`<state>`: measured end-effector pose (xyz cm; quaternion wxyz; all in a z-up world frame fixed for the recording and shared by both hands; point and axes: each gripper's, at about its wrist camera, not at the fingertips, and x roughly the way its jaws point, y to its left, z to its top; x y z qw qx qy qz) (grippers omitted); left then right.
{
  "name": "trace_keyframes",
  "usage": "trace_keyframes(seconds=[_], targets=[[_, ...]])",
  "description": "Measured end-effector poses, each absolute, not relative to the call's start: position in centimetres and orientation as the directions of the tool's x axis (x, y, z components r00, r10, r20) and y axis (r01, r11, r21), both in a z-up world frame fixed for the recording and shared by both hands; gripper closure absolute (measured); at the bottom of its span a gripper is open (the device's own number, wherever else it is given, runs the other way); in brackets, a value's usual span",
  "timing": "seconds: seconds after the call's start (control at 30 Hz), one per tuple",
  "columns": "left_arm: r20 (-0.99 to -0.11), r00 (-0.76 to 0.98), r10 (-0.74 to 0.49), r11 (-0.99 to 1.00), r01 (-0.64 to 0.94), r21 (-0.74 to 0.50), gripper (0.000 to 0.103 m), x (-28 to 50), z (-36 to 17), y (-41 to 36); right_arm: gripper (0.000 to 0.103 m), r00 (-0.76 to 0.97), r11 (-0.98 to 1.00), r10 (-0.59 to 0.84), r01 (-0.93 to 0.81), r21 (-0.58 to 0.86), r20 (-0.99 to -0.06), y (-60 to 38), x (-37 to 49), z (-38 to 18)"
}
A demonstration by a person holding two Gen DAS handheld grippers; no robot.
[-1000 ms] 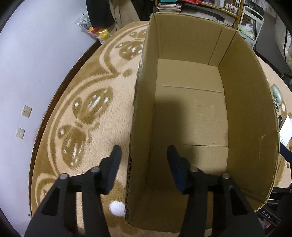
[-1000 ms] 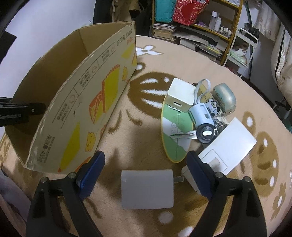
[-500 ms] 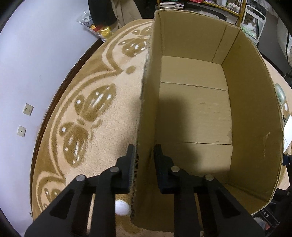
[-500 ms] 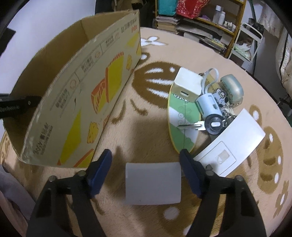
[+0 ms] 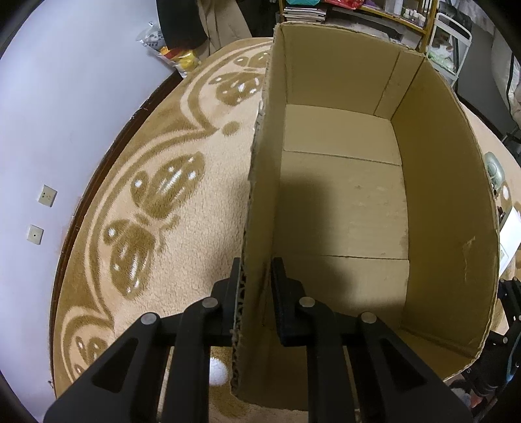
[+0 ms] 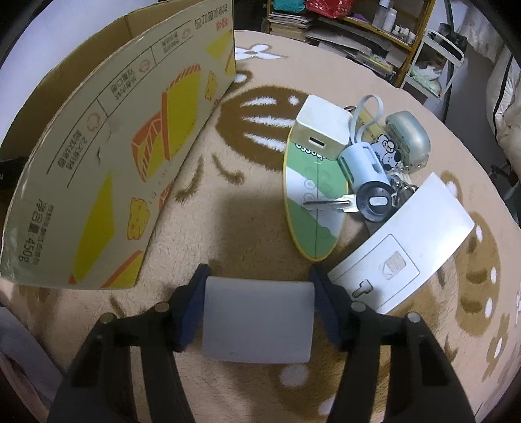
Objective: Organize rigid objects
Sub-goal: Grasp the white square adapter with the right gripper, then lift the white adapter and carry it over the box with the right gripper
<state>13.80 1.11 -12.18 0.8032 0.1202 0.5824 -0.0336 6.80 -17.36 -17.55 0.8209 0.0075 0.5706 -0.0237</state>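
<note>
An open cardboard box (image 5: 342, 201) stands on the patterned rug, with nothing inside it. My left gripper (image 5: 255, 270) is shut on the box's left wall near the front corner, one finger outside and one inside. In the right wrist view the same cardboard box (image 6: 114, 146) stands at the left. My right gripper (image 6: 259, 276) straddles a flat pale grey card (image 6: 259, 319) on the rug, its blue pads touching both of the card's side edges. Further right lies a pile: a green oval board (image 6: 312, 208), a cream cube (image 6: 320, 131), a key (image 6: 329, 205), a white card (image 6: 400, 250).
A pale blue holder (image 6: 363, 166), a black round fob (image 6: 376, 201) and a grey-green case (image 6: 408, 136) sit in the pile. Shelves with books (image 6: 345, 29) stand behind the rug. A white wall (image 5: 65, 114) borders the rug's left edge.
My left gripper closed from wide open onto the box's left wall. My right gripper moved forward over the grey card and closed in until its pads met the card's sides.
</note>
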Motion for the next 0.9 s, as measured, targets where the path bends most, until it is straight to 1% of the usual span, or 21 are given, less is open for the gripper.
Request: trace_keyframes(seconds=[0.2, 0.33, 0.43, 0.5, 0.67, 0.9], targets=[[-0.947, 0.308, 0.088, 0.971, 0.184, 0.150, 0.088, 13.8, -12.3, 1.4, 0.038, 0.391, 0.999, -0.041, 0.034, -0.030, -0.919, -16.9, 6.5, -17.0], [-0.951, 0.295, 0.090, 0.972, 0.180, 0.147, 0.088, 13.9, -12.5, 1.5, 0.038, 0.479, 0.998, -0.052, 0.008, -0.055, -0.876, -16.4, 6.2, -15.2], [-0.951, 0.293, 0.098, 0.968, 0.192, 0.159, 0.088, 13.8, -12.8, 1.2, 0.039, 0.508, 0.996, -0.071, -0.011, -0.089, -0.858, -15.8, 6.4, -14.5], [-0.949, 0.293, 0.113, 0.964, 0.200, 0.177, 0.088, 13.8, -12.9, 1.0, 0.039, 0.514, 0.997, -0.056, -0.017, -0.075, -0.856, -15.7, 6.6, -14.2], [-0.951, 0.290, 0.110, 0.965, 0.197, 0.171, 0.089, 13.7, -12.8, 1.2, 0.039, 0.542, 0.997, -0.050, -0.022, -0.074, -0.839, -15.4, 7.4, -13.3], [-0.951, 0.290, 0.109, 0.965, 0.197, 0.171, 0.090, 13.7, -12.8, 1.2, 0.039, 0.601, 0.998, -0.055, 0.028, -0.047, -0.797, -15.9, 7.5, -10.9]])
